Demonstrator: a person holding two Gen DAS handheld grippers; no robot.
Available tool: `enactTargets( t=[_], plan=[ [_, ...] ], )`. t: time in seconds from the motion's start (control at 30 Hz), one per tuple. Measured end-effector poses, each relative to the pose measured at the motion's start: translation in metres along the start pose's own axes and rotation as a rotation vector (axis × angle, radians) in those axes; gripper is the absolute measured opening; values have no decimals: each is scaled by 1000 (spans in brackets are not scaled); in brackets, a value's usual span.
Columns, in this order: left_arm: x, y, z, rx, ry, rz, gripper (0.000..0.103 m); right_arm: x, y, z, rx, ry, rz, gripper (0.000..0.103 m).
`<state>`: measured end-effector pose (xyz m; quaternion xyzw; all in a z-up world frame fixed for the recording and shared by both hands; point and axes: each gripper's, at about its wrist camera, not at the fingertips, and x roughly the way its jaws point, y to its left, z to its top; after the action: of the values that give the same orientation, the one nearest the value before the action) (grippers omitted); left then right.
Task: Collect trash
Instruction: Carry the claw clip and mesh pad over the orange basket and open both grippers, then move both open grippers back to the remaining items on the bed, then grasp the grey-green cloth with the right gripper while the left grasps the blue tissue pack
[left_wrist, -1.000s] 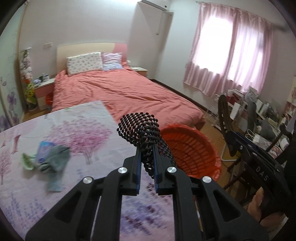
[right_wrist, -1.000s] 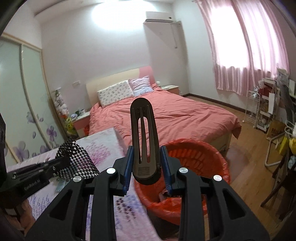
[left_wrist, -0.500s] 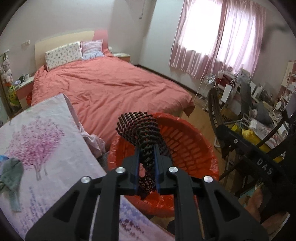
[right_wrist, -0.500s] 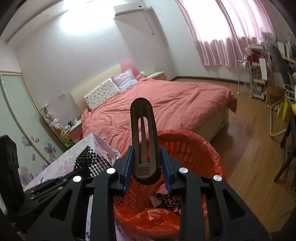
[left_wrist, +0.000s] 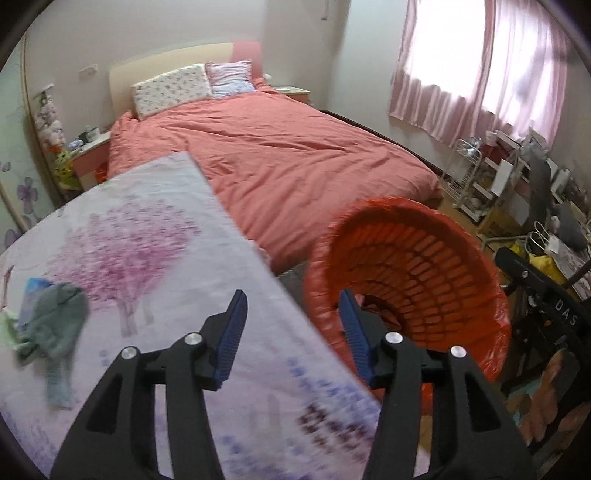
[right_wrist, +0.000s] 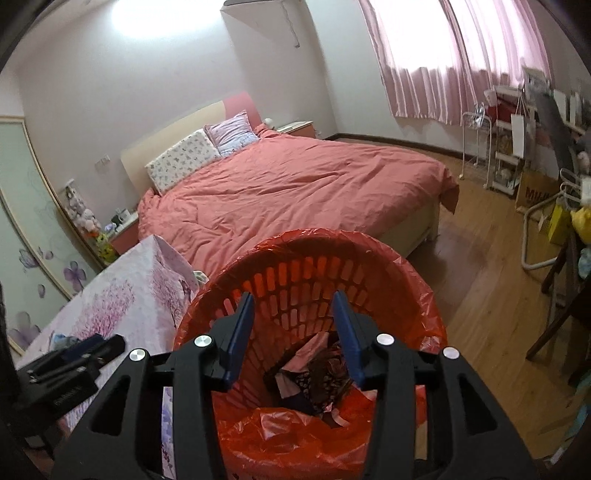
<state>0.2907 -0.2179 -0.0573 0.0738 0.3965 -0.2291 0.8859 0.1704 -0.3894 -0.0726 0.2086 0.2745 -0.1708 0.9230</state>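
Note:
An orange slatted waste basket (left_wrist: 436, 266) lined with a red bag stands beside the table; it also shows in the right wrist view (right_wrist: 306, 269), with dark and pink scraps (right_wrist: 317, 373) at its bottom. My left gripper (left_wrist: 293, 332) is open and empty, over the table's right edge next to the basket. My right gripper (right_wrist: 293, 332) is open and empty, right above the basket's mouth. A grey-green cloth with a blue wrapper (left_wrist: 48, 317) lies at the table's left. The left gripper's body (right_wrist: 70, 365) shows low left in the right wrist view.
The table (left_wrist: 147, 236) has a cloth printed with pink trees. A bed with a salmon cover (left_wrist: 280, 147) lies behind. A dark chair and cluttered desk (left_wrist: 546, 280) stand to the right, a white rack (right_wrist: 480, 147) by the pink curtains, and wooden floor (right_wrist: 487, 295) right of the basket.
Both grippers opened. The black mesh piece left the left gripper and the black slotted piece left the right one. The left gripper swung back toward the table; the right tilted down over the basket.

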Motion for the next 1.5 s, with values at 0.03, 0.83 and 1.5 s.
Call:
enactTargets(
  t=[0.03,0.83,1.5],
  plan=[
    [-6,7,-2,1,-8,18,54,-3,3,2,-13,-3,-1,46],
    [-124,258,-104,-331,-53,390,65,5,218,-58,-358,145,299,49],
    [-121,307,-122,-422,-20,363,76,49,309,-101,-419,297,405,9]
  ],
)
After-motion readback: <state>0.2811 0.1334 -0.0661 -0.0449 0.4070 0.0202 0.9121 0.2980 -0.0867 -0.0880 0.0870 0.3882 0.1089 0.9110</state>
